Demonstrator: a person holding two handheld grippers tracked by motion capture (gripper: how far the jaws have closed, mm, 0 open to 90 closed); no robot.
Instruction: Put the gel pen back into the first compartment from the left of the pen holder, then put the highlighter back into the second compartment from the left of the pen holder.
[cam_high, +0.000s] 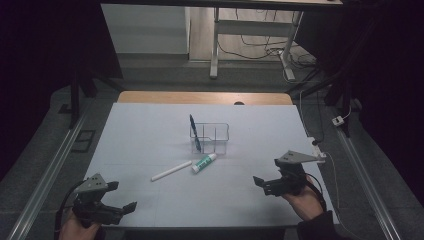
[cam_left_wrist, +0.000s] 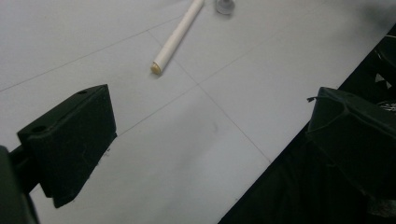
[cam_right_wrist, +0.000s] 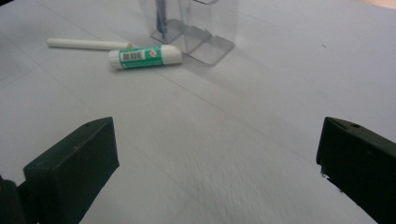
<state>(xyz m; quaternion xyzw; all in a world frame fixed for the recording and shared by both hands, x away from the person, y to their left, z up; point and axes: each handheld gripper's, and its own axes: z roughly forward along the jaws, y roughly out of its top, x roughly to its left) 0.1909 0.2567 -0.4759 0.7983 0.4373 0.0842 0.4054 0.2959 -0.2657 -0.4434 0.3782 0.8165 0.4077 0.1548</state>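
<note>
A clear plastic organiser (cam_high: 210, 137) stands mid-table with a dark blue pen (cam_high: 194, 133) leaning upright in it. In front of it lie a green-and-white glue stick (cam_high: 204, 163) and a white stick-shaped pen (cam_high: 171, 171). My left gripper (cam_high: 122, 195) is open and empty at the near left corner. Its own view has the jaws wide apart (cam_left_wrist: 210, 135) over the table edge, with the white pen (cam_left_wrist: 177, 37) ahead. My right gripper (cam_high: 266, 172) is open at the near right. From it (cam_right_wrist: 217, 158) I see the glue stick (cam_right_wrist: 144, 57), the white pen (cam_right_wrist: 86, 44) and the organiser (cam_right_wrist: 194, 28).
The white tabletop (cam_high: 150, 130) ends in a wooden strip (cam_high: 200, 97) at the far side. Metal rails (cam_high: 45, 170) run along both sides. Table legs and cables (cam_high: 250, 50) lie on the floor beyond. A white cable (cam_high: 320, 145) hangs by the right edge.
</note>
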